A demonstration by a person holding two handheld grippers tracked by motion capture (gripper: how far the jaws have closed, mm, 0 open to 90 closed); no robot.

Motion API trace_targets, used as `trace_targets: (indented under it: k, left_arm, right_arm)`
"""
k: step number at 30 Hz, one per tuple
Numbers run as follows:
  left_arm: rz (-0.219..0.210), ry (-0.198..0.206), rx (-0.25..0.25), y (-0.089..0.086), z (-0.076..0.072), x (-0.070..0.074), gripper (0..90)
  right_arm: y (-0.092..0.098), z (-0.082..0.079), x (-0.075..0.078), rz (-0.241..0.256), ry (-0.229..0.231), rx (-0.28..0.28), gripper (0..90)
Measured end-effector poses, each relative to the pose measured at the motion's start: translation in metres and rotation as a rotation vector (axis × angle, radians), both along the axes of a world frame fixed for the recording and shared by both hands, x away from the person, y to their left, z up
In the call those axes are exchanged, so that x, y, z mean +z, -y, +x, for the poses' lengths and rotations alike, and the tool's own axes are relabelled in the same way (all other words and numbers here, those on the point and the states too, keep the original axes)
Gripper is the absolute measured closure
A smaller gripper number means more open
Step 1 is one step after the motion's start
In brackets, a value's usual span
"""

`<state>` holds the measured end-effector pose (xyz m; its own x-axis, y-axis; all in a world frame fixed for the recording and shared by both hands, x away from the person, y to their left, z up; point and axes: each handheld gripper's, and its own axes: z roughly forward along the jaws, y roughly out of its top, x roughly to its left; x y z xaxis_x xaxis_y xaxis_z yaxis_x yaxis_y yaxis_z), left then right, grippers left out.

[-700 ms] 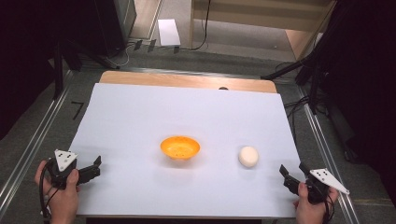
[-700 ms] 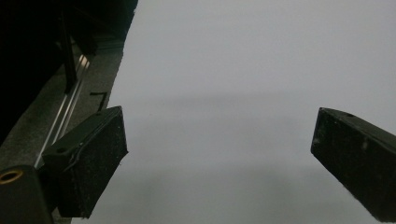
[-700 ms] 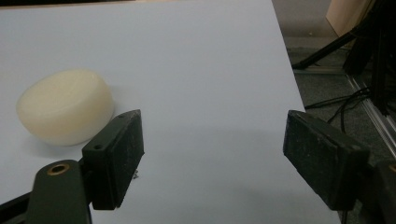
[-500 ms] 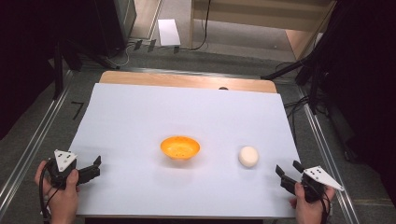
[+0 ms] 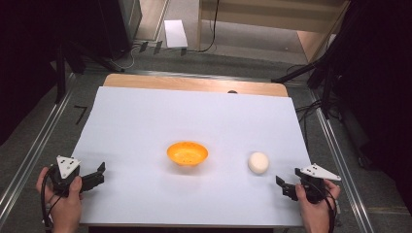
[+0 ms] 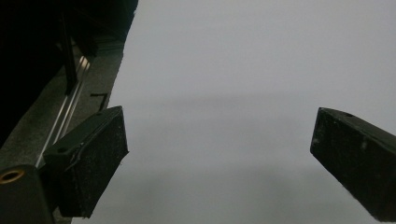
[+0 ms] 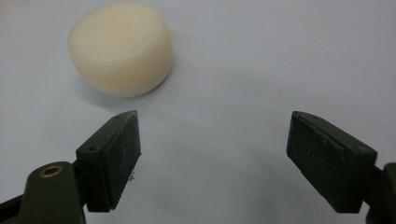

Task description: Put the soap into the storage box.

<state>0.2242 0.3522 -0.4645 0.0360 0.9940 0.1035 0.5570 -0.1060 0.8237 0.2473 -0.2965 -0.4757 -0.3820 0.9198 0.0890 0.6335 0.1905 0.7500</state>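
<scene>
Over the last moment the right gripper [image 5: 286, 187] has crept forward and inward from the desk's [image 5: 145, 121] near right corner, toward the cream-coloured soap bar [image 5: 258, 162]. That reads as the start of a reach for it. Its jaws stand wide apart with nothing between them, and the soap bar [image 7: 120, 49] lies just ahead of them, off to their left. The orange bowl [image 5: 187, 153] sits farther off to that side. The left gripper [image 5: 94, 177] has not moved; it rests low, jaws wide, over bare white desk.
</scene>
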Motion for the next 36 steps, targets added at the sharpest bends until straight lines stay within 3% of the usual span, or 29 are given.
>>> trace_targets:
  k: [4, 6, 11, 18, 28, 36]
  left_arm:
    - [0.000, 0.001, 0.000, 0.000, 0.000, 0.000, 4.2]
    - [-0.001, 0.000, -0.001, 0.000, 0.000, 0.000, 4.2]
    - [0.000, 0.002, -0.001, 0.000, 0.000, 0.000, 4.2]
    - [-0.001, 0.000, 0.000, 0.000, 0.000, 0.000, 4.2]
    - [-0.002, 0.001, -0.001, 0.000, 0.000, 0.000, 4.3]
    - [-0.003, -0.001, -0.001, 0.000, 0.000, 0.000, 4.3]
  right_arm:
    - [-0.008, 0.010, 0.011, -0.059, -0.059, 0.050, 13.7]
    - [-0.009, 0.013, 0.013, -0.067, -0.063, 0.057, 13.7]
    - [-0.022, 0.029, 0.022, -0.113, -0.124, 0.106, 12.9]
    - [-0.041, 0.044, 0.024, -0.152, -0.157, 0.142, 13.1]
    - [-0.056, 0.058, 0.023, -0.165, -0.210, 0.211, 9.1]
    - [-0.069, 0.064, 0.021, -0.180, -0.229, 0.242, 15.3]
